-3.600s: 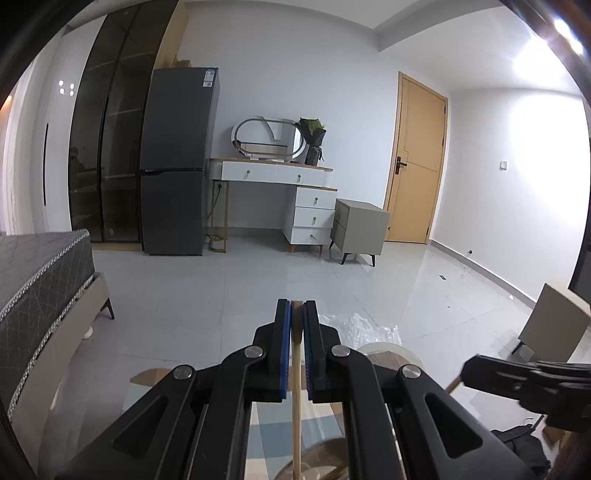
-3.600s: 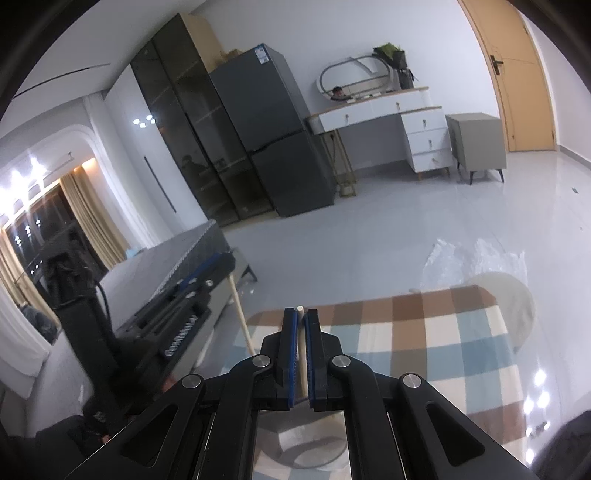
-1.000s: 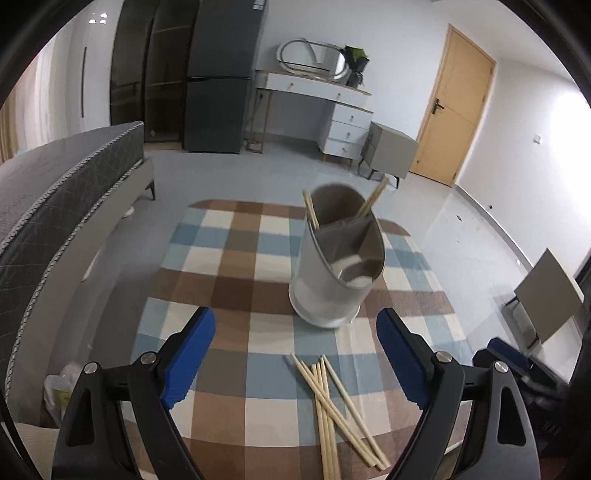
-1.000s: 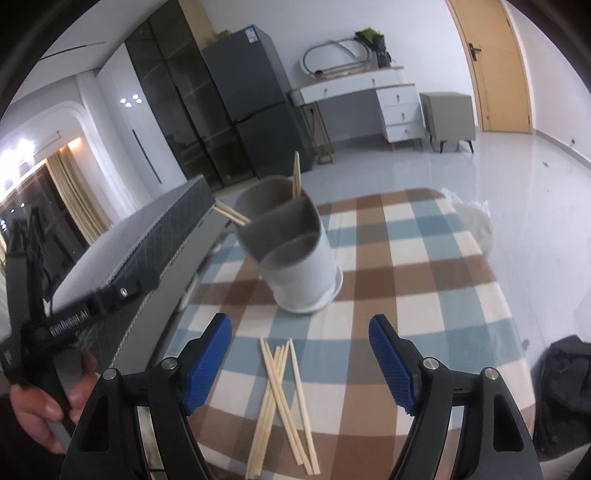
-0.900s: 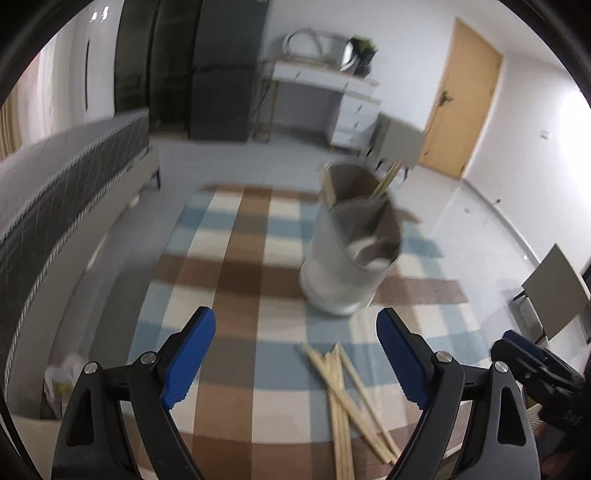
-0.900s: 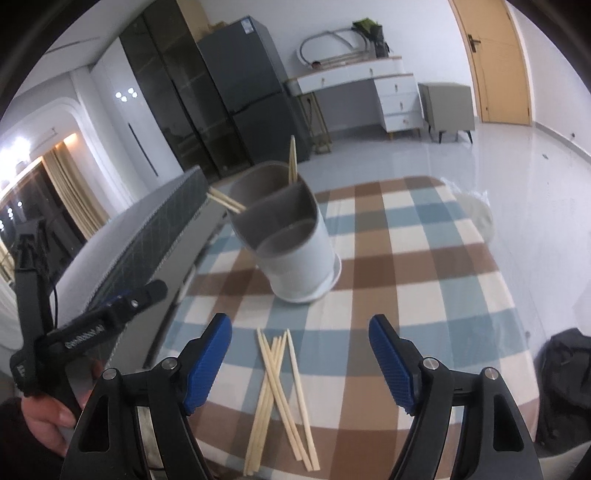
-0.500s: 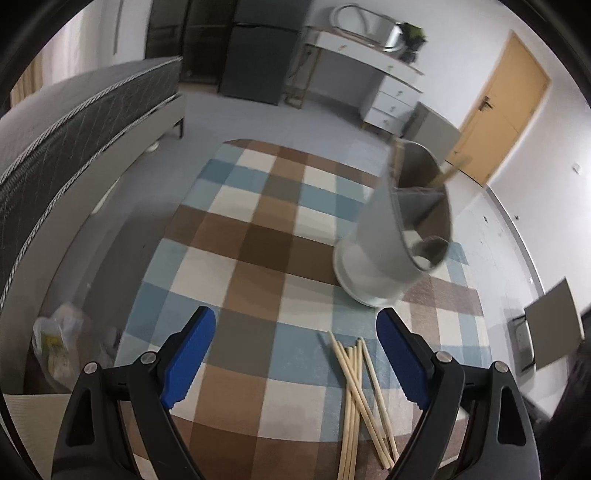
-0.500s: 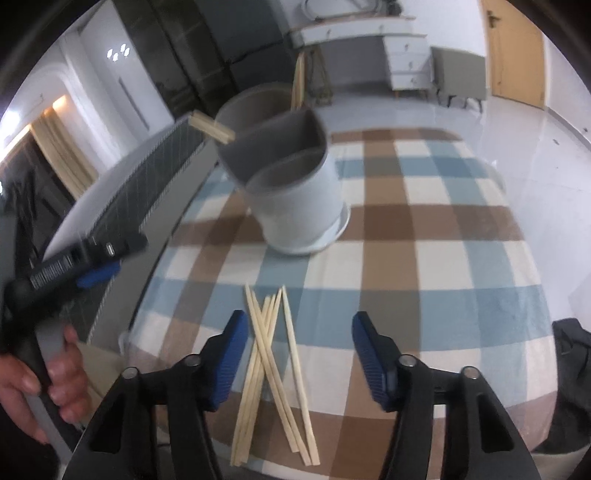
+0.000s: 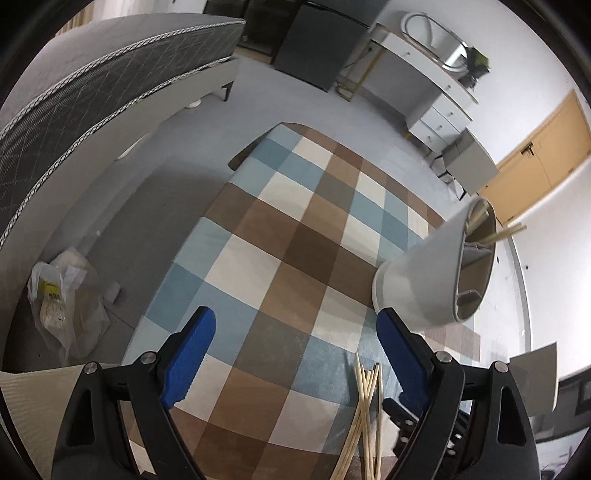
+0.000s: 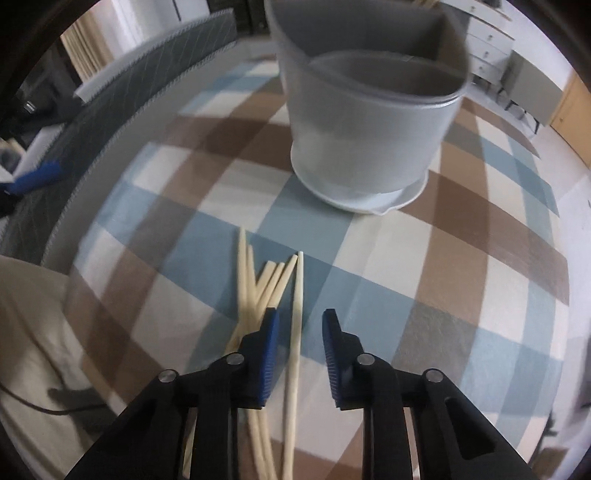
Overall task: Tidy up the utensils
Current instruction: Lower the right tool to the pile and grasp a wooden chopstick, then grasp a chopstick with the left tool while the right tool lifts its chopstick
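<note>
The chopsticks (image 10: 258, 295) are fanned loosely on the checked table (image 10: 461, 295), just in front of the grey divided holder (image 10: 369, 122). They are judged light, stiff and smooth, best pinched singly mid-shaft. One outlying chopstick (image 10: 297, 314) lies between the closing fingers of the right gripper (image 10: 300, 325), not yet pinched. The left gripper (image 9: 291, 343) is held wide and empty.

You're looking over a checked tablecloth (image 9: 295, 236) onto pale grey floor (image 9: 177, 184). Left of the cloth runs a dark quilted bed (image 9: 92, 74); beyond it a dark fridge (image 9: 314, 48), then a white dressing table (image 9: 424, 74) with an oval mirror (image 9: 432, 29), a grey cabinet (image 9: 472, 166) and a wooden door (image 9: 543, 147).
</note>
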Motion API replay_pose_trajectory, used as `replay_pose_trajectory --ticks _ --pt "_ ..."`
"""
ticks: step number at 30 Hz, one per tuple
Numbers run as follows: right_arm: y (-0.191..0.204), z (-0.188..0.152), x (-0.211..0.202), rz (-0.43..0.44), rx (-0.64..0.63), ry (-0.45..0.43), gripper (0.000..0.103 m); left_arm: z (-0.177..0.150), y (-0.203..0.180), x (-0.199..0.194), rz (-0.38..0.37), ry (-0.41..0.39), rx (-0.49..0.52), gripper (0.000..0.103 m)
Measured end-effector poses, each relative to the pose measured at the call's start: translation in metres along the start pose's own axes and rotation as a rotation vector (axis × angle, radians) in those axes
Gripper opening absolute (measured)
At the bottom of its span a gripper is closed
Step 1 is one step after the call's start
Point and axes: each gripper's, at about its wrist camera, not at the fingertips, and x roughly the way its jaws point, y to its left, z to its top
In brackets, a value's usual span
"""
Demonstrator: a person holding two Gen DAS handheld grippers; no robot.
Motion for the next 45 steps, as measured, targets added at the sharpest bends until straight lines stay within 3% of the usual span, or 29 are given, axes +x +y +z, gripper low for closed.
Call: replay_pose_trajectory --ticks 12,22,28,35,38,41,45 --pt "0.013 0.018 0.019 -0.085 -0.104 0.049 0.013 0.009 0.010 0.000 -0.008 0.015 -0.049 0.086" --pt "0.005 0.019 0.018 -0.037 -0.040 -0.009 0.003 0.008 0.015 0.008 0.001 0.042 -0.037 0.086" --pt "-0.032 0.007 -0.023 0.025 0.108 -0.150 0.003 -0.005 0.001 0.027 -0.029 0.116 0.031 0.086" --pt "-0.081 -0.014 -0.085 0.122 0.285 -0.328 0.003 -0.038 -0.025 0.066 -0.075 0.292 0.144 0.085" --pt "-0.096 -0.023 -0.100 0.151 0.355 -0.379 0.003 -0.047 -0.028 0.079 -0.103 0.346 0.130 0.084" --pt "-0.105 -0.023 -0.109 0.168 0.404 -0.416 0.003 -0.050 -0.026 0.087 -0.122 0.373 0.095 0.073" --pt "-0.113 -0.027 -0.117 0.183 0.433 -0.449 0.003 -0.053 -0.029 0.092 -0.154 0.384 0.065 0.072"
